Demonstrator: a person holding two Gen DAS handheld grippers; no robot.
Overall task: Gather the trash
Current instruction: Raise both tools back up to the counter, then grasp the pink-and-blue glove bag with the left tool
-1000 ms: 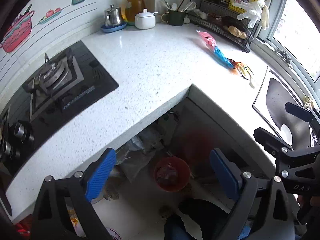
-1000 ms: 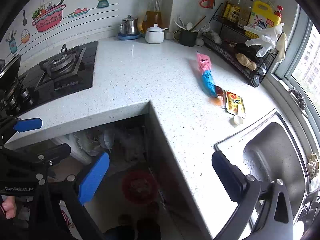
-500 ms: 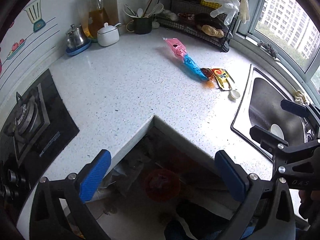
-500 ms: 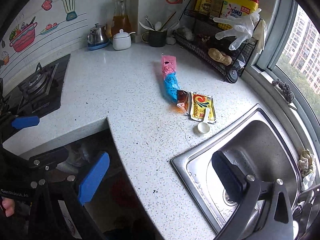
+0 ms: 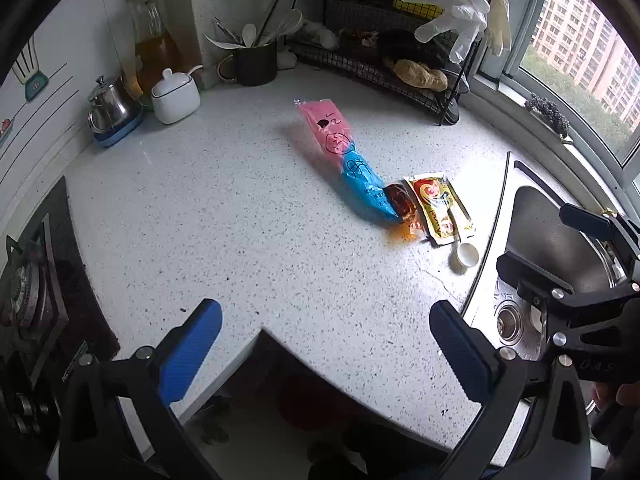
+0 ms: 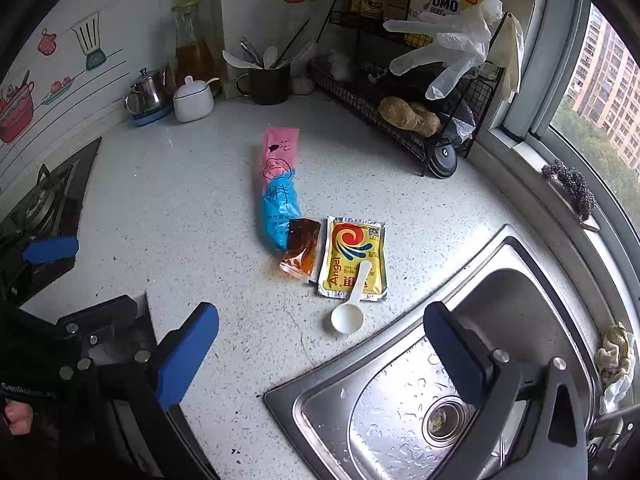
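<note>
The trash lies in a loose row on the speckled white counter (image 6: 168,184), between the wire rack (image 6: 400,120) and the sink (image 6: 480,320). A pink-and-blue wrapper (image 6: 278,184) stretches toward the back corner; its blue end touches a small brown sauce packet (image 6: 302,254), and just beside that sits a yellow sachet (image 6: 356,258). A white plastic spoon (image 6: 350,300) rests with its handle on the sachet and its bowl on the counter, near the sink's rim.

Your right gripper (image 6: 320,354) hangs over the counter edge and the sink, fingers spread wide with nothing between them, the spoon just ahead. Your left gripper (image 5: 326,346) hovers over the counter's inner corner, well apart from the wrappers, its blue pads (image 5: 190,350) also wide and holding nothing.

Behind the trash stand a dark utensil mug (image 6: 268,82), a white lidded pot (image 6: 194,100) and a steel kettle (image 6: 146,94).
</note>
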